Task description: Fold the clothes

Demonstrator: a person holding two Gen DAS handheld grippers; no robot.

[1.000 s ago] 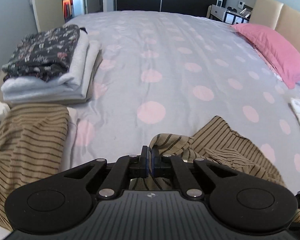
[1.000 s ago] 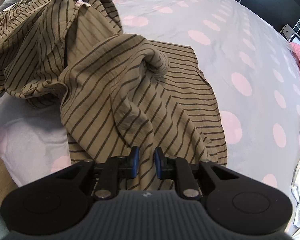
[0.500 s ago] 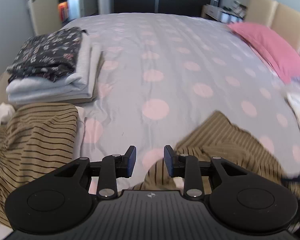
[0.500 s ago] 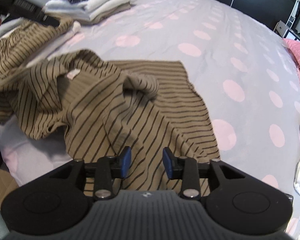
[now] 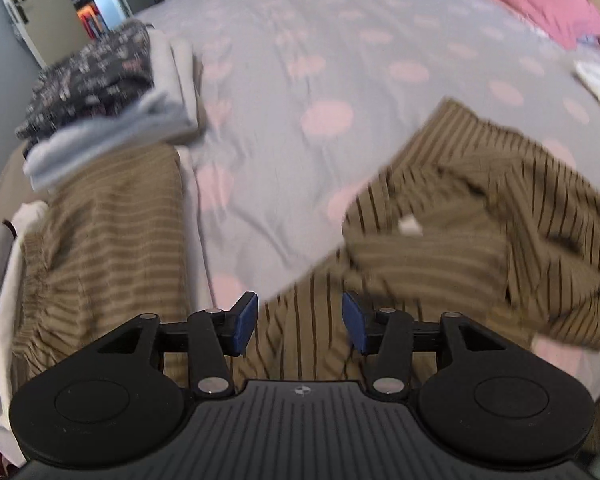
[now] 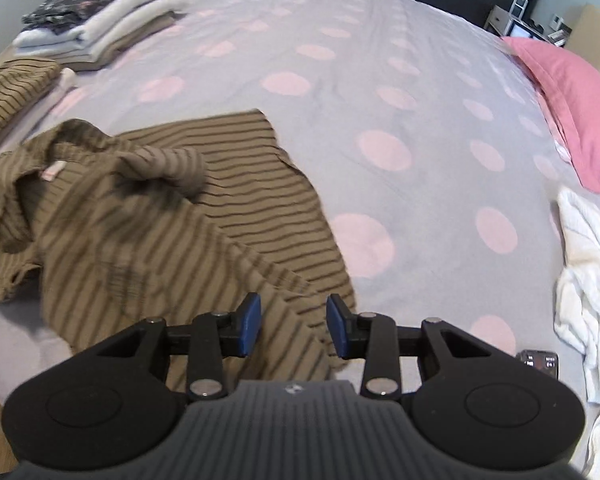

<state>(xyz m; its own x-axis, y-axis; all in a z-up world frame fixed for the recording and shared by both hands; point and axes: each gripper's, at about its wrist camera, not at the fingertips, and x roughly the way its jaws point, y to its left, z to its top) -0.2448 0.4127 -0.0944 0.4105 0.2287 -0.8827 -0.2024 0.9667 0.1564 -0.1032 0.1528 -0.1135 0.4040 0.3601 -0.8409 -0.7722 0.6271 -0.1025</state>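
Note:
A tan garment with dark stripes [image 6: 148,216] lies crumpled on the grey polka-dot bed, with a small pink label near its collar; it also shows in the left wrist view [image 5: 480,236]. My left gripper [image 5: 300,322] is open and empty just above the garment's near edge. My right gripper [image 6: 294,326] is open and empty over the garment's lower right corner. A second tan striped piece [image 5: 96,248] lies flat at the left; the right wrist view shows it too [image 6: 8,92].
A stack of folded clothes [image 5: 100,92] with a dark floral piece on top sits at the bed's left edge, also seen in the right wrist view [image 6: 96,20]. A pink pillow [image 6: 572,92] lies at the far right. A white garment [image 6: 588,276] is bunched at the right. The bed [image 6: 340,60] stretches beyond.
Both grippers have opened and let go of the striped garment, which dropped onto the bed. Both have pulled back and risen a little.

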